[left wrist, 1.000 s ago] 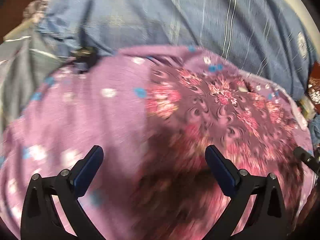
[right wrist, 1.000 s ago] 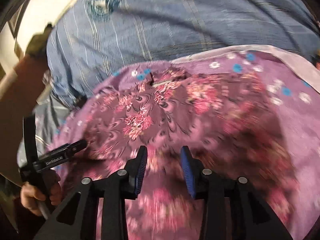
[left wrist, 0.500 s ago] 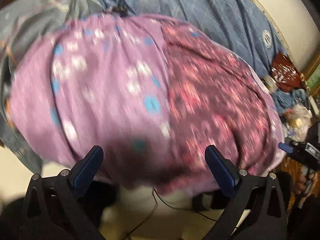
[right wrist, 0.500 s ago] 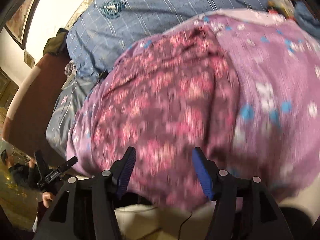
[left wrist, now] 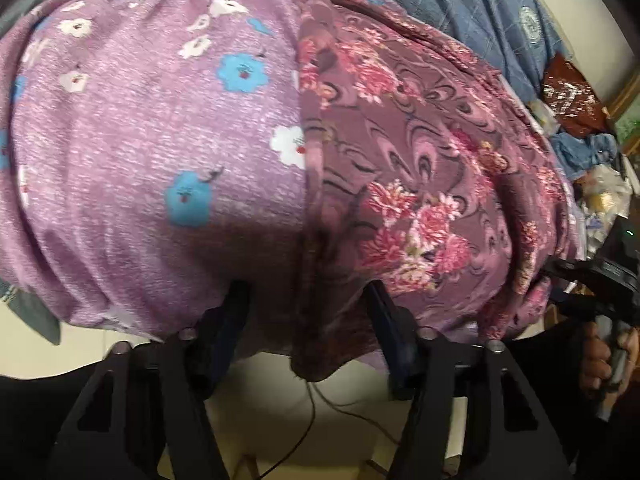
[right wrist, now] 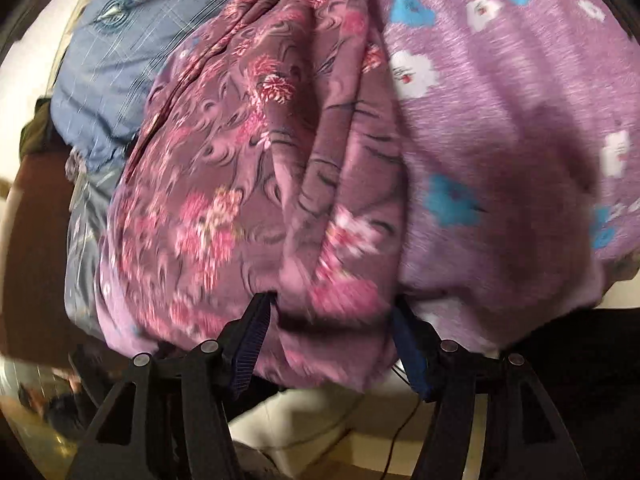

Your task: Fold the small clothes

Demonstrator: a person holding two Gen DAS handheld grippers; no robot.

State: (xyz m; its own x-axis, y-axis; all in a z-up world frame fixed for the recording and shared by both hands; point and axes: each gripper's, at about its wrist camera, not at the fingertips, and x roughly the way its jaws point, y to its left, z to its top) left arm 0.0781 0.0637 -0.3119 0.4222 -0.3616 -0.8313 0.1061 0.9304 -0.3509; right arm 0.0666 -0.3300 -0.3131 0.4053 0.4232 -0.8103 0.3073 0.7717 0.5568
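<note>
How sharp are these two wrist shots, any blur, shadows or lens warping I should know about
Left wrist view: mostly crisp on the purple floral garment, with fisheye bulging and a dark shadow along the hem above the left gripper. Right wrist view: softer, motion smear across the garment near the right gripper, and black vignette corners.

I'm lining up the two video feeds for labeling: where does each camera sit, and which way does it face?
Left wrist: on the left gripper, looking along its open fingers at the purple floral garment's hanging edge; the right gripper and right hand show at right.
Right wrist: on the right gripper, facing the same garment, fingers open astride a fold; no hand is visible.
Shared: the garment's two prints and the blue bedsheet behind.
</note>
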